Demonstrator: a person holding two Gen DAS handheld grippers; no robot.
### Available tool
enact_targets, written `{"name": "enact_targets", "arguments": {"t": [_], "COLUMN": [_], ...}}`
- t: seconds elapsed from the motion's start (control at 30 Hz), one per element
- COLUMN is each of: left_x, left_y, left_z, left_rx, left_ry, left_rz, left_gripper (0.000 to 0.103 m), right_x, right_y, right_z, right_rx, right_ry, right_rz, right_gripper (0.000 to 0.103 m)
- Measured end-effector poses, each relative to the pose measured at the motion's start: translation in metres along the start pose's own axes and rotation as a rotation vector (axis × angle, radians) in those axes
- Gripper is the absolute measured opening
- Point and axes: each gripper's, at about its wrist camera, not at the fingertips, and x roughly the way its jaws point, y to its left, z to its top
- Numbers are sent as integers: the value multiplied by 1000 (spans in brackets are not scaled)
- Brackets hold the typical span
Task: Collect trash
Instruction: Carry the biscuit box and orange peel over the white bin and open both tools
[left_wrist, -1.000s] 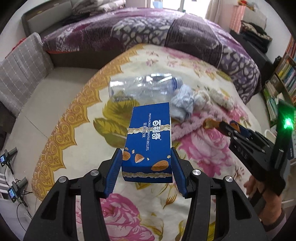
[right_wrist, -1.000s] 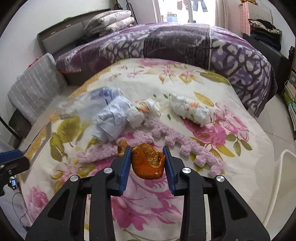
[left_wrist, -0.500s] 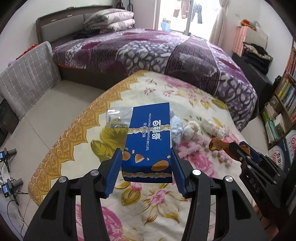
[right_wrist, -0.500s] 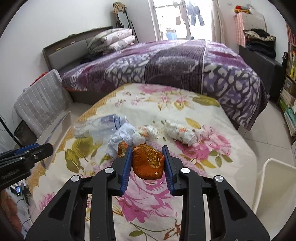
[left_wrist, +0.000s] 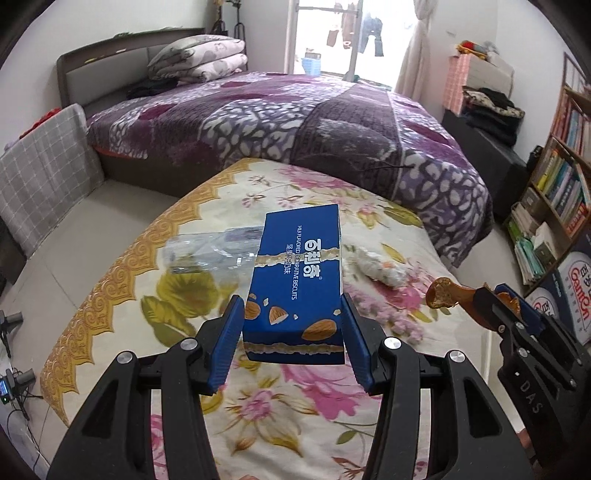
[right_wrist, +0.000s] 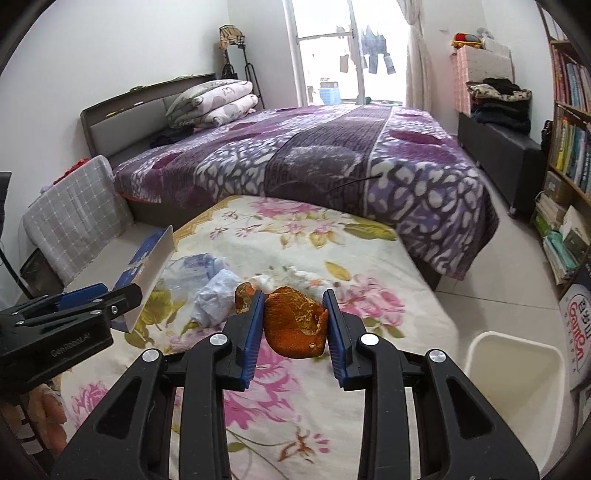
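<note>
Gripping, left gripper (left_wrist: 293, 334): pads clamped on the sides of a blue almond biscuit box (left_wrist: 297, 284), held above the floral blanket (left_wrist: 280, 406).
Right gripper (right_wrist: 293, 328): fingers nearly closed, pinching an orange peel (right_wrist: 295, 325).
White bin (right_wrist: 515, 391): near right, on the floor.
Clear plastic bottle (left_wrist: 210, 251): far left on the blanket.

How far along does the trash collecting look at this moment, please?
Nothing shows in the white bin yet. In hand: the left gripper clamps a blue biscuit box, the right gripper an orange peel. Left on the bedspread: a plastic bottle and crumpled paper.
</note>
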Motion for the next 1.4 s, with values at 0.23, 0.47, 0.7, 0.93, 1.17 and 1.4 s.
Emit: {"name": "enact_targets", "arguments": {"t": [0.23, 0.47, 0.7, 0.93, 1.17, 1.4], "left_x": [3, 7, 9, 11, 11, 14], "left_y": [-28, -53, -78, -109, -145, -184], "left_z": [-4, -8, -12, -19, -27, -40], "left_rx": [44, 87, 120, 161, 217, 280], "left_ry": [-3, 1, 5, 7, 6, 20], "left_rz": [-22, -47, -81, -120, -173, -228], "left_gripper": [52, 52, 52, 52, 52, 52], "right_x": [-11, -20, -32, -45, -55, -66], "right_y": [-28, -53, -79, -113, -153, -191], "right_z": [1, 1, -3, -8, -15, -28], "right_rx": [28, 61, 83, 130, 195, 263], "right_ry": [-12, -11, -12, -7, 19, 56], "right_rz": [-45, -86, -135, -198, -280, -367], "right_gripper": [30, 30, 30, 30, 30, 30]}}
